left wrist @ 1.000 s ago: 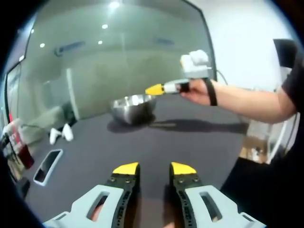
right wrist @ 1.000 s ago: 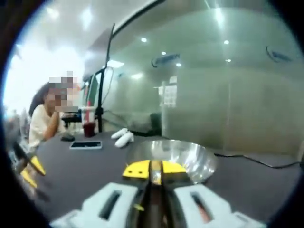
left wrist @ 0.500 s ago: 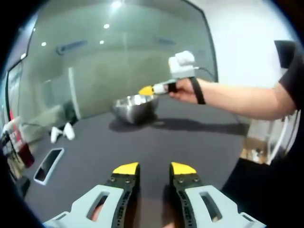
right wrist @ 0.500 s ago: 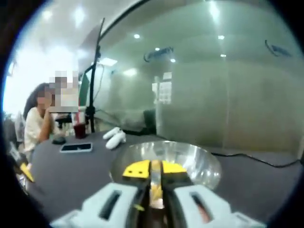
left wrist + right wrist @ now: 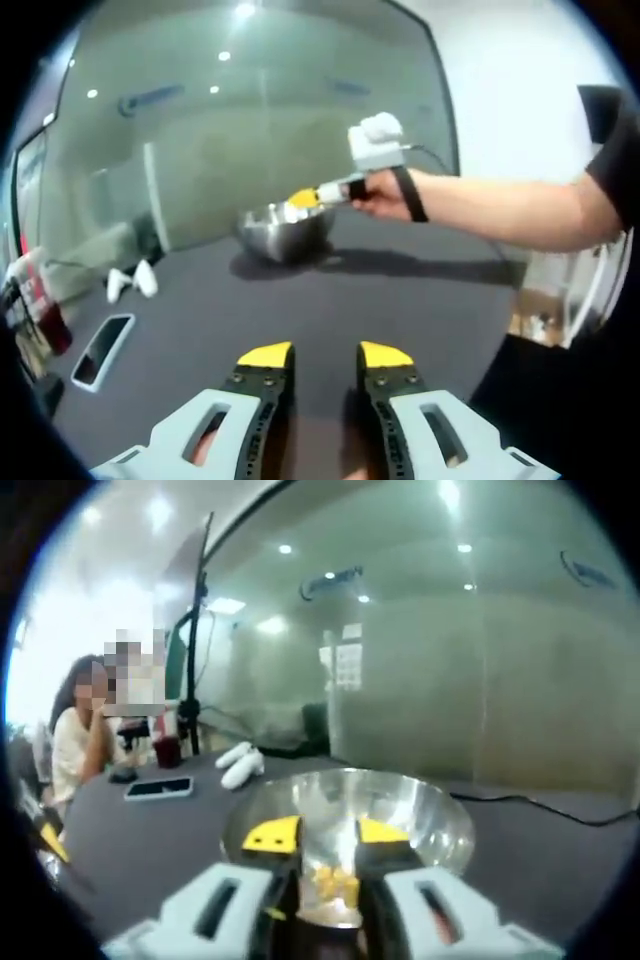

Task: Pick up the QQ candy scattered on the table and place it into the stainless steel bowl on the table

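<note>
Right gripper poised directly over the stainless steel bowl, jaws parted to a moderate gap. Between and just beyond the yellow jaw tips lies a yellow QQ candy, inside the bowl's rim; whether it is touching the bowl floor or falling cannot be told. The candy thus sits straight ahead of this gripper, along its long axis — a release position rather than a reach.

In the left gripper view the same tool reaches in from the right, its tip over the bowl, which stands toward the far side of the dark table. The left gripper hangs empty over the near table edge, jaws apart, well away from the bowl — the right is plainly nearer.
</note>
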Demonstrator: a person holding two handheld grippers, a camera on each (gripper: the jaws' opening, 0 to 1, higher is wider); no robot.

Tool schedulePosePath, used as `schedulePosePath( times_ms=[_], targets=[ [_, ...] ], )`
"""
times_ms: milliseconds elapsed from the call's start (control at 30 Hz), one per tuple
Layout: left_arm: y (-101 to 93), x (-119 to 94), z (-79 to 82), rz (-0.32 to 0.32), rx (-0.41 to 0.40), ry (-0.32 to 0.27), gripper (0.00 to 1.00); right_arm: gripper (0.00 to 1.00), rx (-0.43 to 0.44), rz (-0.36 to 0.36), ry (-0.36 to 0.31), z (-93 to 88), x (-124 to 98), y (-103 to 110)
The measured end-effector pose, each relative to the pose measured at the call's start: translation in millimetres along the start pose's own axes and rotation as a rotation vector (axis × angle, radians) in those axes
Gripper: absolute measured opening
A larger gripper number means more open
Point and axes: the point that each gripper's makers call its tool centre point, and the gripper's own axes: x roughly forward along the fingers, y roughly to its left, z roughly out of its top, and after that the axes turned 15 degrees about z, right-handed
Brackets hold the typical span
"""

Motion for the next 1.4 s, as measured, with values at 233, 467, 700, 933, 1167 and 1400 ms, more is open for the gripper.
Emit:
schedulePosePath(
  times_ms=[233, 467, 700, 933, 1167, 1400],
  targets=[
    [-1.5, 0, 0.6, -0.002, 0.002, 0.0, 0.27, 0.21, -0.007, 0.01, -0.003, 1.5, -4, 6],
    [0.4, 0, 2.5, 0.003, 0.004, -0.003, 0.27, 0.21, -0.011, 0.021, -0.008, 5.9, -10, 9],
    [1.1, 0, 2.0, 0.009, 0.01, -0.002, 0.27, 0.2, -0.032, 0.071, -0.01, -1.7, -27, 27],
    [-1.0, -1, 3.1, 0.007, 0.017, -0.005, 0.27, 0.22, -0.035, 0.113, -0.008, -17.2, -62, 43],
    [-2.7, 1, 1.2, 0.005, 0.027, 0.003, 0.27, 0.22, -0.037, 0.131, -0.009, -27.1, -105, 52],
    [1.1, 0, 1.9, 0.019, 0.02, 0.0, 0.27, 0.22, 0.021, 0.139, -0.024, -46.6, -144, 62]
  ],
)
